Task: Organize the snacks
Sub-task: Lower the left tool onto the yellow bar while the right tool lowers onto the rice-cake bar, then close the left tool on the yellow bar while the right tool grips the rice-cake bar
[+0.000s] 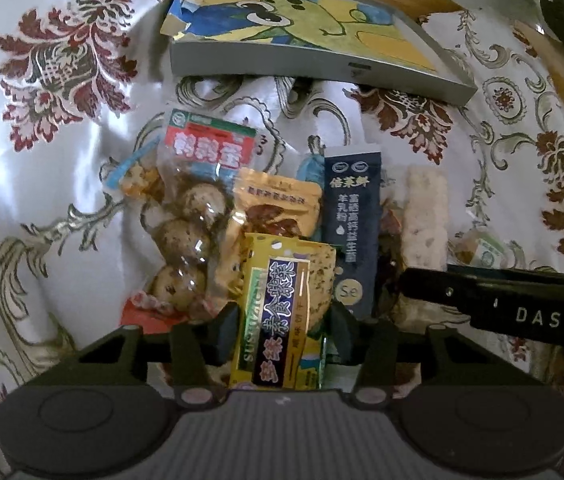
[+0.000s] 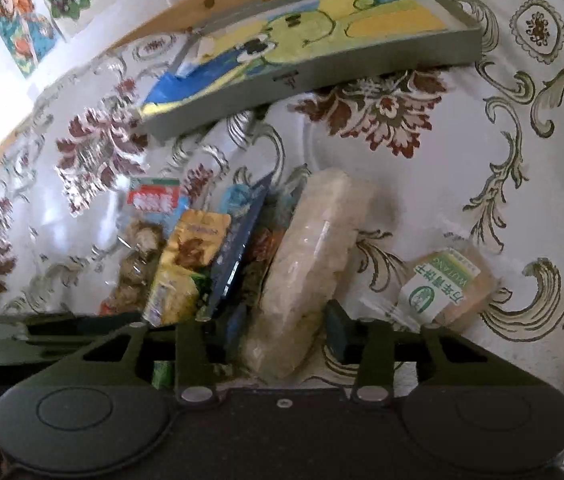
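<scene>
Quail eggs (image 1: 185,236), three, one pack

**Lighting and picture quality, both wrist views**

Light: daylight, moderate; strongest from the left, where the wall at the upper left of the right wrist view is blown out white.
Glare: pale sheen on the glossy tablecloth (image 1: 61,184) at left; small highlights on the clear egg packet (image 1: 185,216).
Shadow: soft, under the grey tray (image 1: 322,68) and among the piled packets.
Blur: the right wrist view is smeared, and print on the yellow packet (image 2: 177,280) is unreadable; the left wrist view is sharper, its labels legible.
Distortion: heavy fisheye bowing; black corners.
</scene>
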### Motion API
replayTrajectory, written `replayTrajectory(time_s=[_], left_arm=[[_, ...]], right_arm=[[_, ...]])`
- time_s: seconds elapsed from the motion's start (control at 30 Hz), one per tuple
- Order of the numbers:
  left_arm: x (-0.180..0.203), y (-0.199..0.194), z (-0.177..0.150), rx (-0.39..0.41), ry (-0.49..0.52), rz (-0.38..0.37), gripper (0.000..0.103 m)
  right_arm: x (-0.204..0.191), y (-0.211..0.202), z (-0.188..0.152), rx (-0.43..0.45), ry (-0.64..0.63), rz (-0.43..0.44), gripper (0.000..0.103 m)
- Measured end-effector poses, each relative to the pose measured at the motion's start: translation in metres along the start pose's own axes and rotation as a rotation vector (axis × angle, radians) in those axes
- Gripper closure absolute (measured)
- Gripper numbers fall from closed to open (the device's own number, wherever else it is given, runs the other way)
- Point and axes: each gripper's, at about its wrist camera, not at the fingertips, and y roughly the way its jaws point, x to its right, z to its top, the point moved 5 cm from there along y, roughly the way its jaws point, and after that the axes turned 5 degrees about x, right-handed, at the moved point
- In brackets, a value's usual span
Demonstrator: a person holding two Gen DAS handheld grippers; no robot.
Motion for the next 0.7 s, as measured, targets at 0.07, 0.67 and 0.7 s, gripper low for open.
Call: replayTrajectory(time_s=[0.07, 0.67, 0.7], left_arm=[[0.001, 0.0, -0.001, 0.002, -0.002, 0.002, 0.05], [-0.006, -0.005, 0.0, 0.021, -0.108, -0.024, 0.05], [-0.006, -0.005, 0.0, 0.022, -0.107, -0.025, 0.05]], right_arm=[[0.003, -0.001, 0.002, -0.006, 0.046, 0.029, 0.059], [0.034, 0.023, 0.011, 0.007, 0.207, 0.045, 0.055], [0.034, 0.026, 0.012, 0.005, 0.202, 0.038, 0.055]])
